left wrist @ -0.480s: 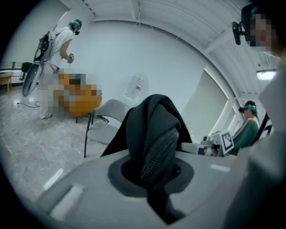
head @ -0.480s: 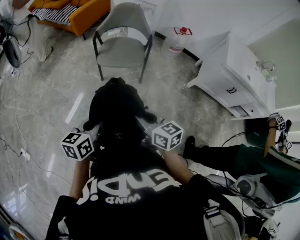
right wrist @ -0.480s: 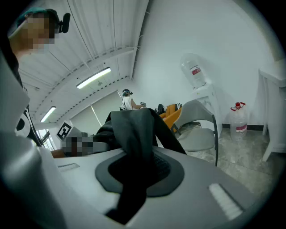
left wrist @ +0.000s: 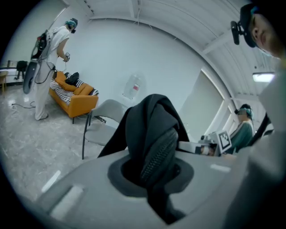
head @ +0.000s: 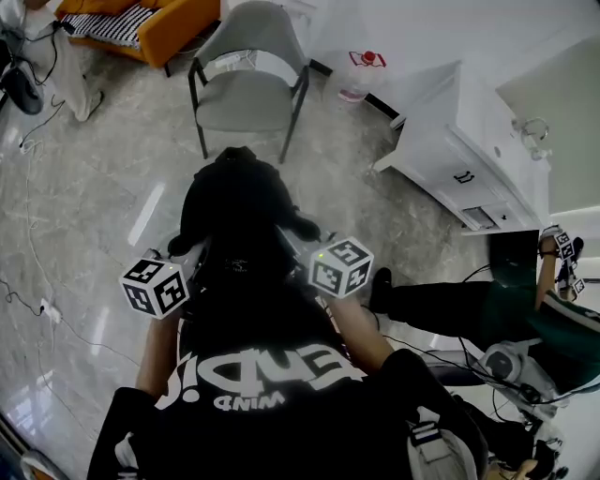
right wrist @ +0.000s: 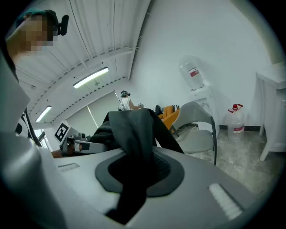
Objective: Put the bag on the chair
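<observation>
A black bag (head: 239, 216) hangs in front of me above the marble floor, held up from both sides. My left gripper (head: 186, 255) is shut on the bag's left side; in the left gripper view, zippered black fabric (left wrist: 154, 152) fills its jaws. My right gripper (head: 305, 242) is shut on the right side, where dark fabric (right wrist: 134, 147) rises from between the jaws. The grey chair (head: 246, 94) stands just beyond the bag with its seat bare, and it also shows in the gripper views (left wrist: 105, 123) (right wrist: 199, 134).
An orange sofa (head: 164, 23) is at the far left, a water bottle (head: 361, 75) by the wall, a white cabinet (head: 469, 159) to the right. A seated person's legs (head: 441, 305) stretch in at right. Cables (head: 28, 281) lie on the floor at left.
The bag and both grippers have edged slightly forward, toward the chair. Both grips look unchanged.
</observation>
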`<control>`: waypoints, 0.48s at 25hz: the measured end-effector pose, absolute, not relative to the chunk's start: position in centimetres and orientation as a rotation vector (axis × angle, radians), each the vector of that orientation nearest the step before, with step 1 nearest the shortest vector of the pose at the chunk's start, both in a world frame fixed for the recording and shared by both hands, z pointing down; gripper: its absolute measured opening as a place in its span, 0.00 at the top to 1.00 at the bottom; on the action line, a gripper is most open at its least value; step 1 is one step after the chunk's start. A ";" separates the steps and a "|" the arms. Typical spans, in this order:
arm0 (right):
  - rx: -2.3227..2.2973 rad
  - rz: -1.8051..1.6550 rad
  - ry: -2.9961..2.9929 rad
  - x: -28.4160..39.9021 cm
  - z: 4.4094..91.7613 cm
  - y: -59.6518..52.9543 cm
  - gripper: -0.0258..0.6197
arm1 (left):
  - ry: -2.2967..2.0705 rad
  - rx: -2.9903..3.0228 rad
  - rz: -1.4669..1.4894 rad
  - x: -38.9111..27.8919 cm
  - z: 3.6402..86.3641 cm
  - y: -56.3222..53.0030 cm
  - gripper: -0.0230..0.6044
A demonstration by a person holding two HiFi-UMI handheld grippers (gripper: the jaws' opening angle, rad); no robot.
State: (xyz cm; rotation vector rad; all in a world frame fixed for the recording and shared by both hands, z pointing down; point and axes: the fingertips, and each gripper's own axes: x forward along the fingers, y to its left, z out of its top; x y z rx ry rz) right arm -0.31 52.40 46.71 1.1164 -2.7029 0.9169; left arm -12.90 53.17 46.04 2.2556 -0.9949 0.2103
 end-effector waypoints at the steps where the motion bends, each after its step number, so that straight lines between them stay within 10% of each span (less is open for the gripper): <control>1: 1.134 0.918 -2.708 -0.4 46.6 52.3 0.88 | -0.985 2.264 0.207 -13.1 46.0 53.0 0.91; 12: 1.198 0.865 -2.736 -2.8 44.5 47.4 0.88 | -0.988 2.309 0.177 -15.8 44.4 48.3 0.91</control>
